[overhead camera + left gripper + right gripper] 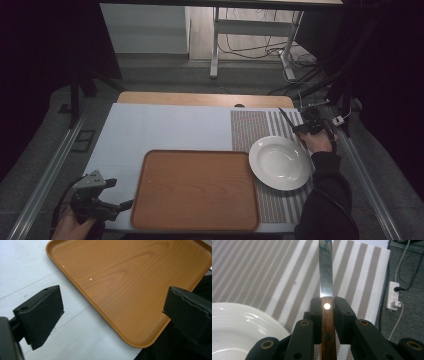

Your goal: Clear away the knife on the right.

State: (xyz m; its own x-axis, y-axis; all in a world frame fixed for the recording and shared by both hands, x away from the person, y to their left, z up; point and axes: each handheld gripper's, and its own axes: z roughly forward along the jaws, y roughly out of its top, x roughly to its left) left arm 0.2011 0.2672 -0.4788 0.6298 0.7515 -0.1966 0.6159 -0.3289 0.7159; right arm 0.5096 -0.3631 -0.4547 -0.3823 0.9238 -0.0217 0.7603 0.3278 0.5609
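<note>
Knife lifted beside the plate.
Your right tongs (pixel 327 315) clamp the knife (pixel 325 277) by its wooden handle, over the striped mat (pixel 250 127), just beside the plate (pixel 280 162); your left tongs (pixel 112 312) gape wide over the tray (pixel 130 277).

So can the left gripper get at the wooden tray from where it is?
Probably yes. The left gripper sits open just off the near left corner of the tray, and the white table cover between them looks bare.

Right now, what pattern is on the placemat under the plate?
The placemat has woven brown and white stripes, clearest in the right gripper view.
</note>
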